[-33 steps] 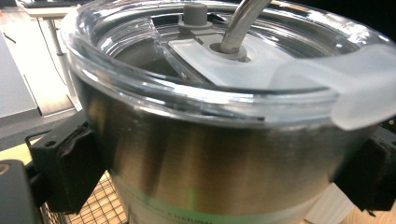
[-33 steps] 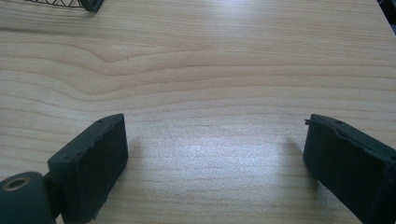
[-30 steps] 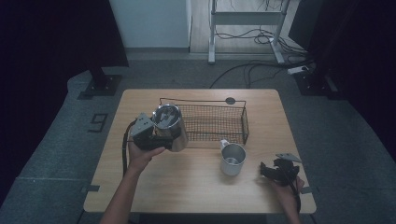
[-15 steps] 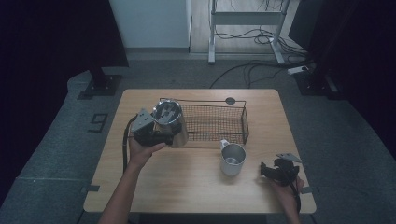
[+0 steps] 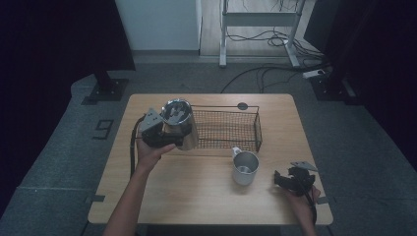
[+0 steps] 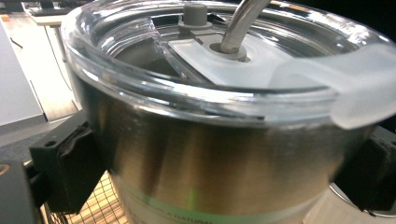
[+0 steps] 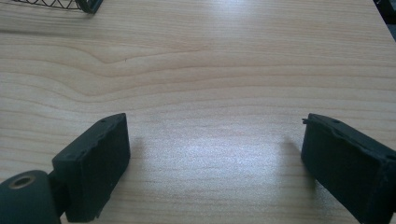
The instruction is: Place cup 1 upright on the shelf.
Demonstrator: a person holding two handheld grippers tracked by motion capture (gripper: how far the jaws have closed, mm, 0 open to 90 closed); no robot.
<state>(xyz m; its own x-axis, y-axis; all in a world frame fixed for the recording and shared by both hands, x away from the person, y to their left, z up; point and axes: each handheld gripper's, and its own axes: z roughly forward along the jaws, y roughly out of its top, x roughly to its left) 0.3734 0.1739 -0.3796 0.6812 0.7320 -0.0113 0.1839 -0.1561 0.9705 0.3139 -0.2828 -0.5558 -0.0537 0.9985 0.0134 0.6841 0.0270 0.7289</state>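
A steel tumbler [image 5: 178,124] with a clear lid and a metal straw is held above the table at the left end of the black wire basket [image 5: 257,129]. My left gripper [image 5: 173,140] is shut on it. In the left gripper view both pads [image 6: 65,168] press the tumbler [image 6: 224,154] on its steel wall just under the lid. My right gripper [image 5: 282,179] rests low at the table's right front. Its jaws have just been closing a little, and they stand open over bare wood with nothing between the right gripper's [image 7: 217,158] pads.
A metal mug [image 5: 244,167] with a handle stands in front of the basket's right end, left of my right gripper. The wooden table [image 5: 196,196] has free room along its front. Basket mesh [image 6: 93,210] shows below the tumbler.
The left hand has carried the tumbler slightly farther back, toward the basket's left end. The right hand has stayed in place.
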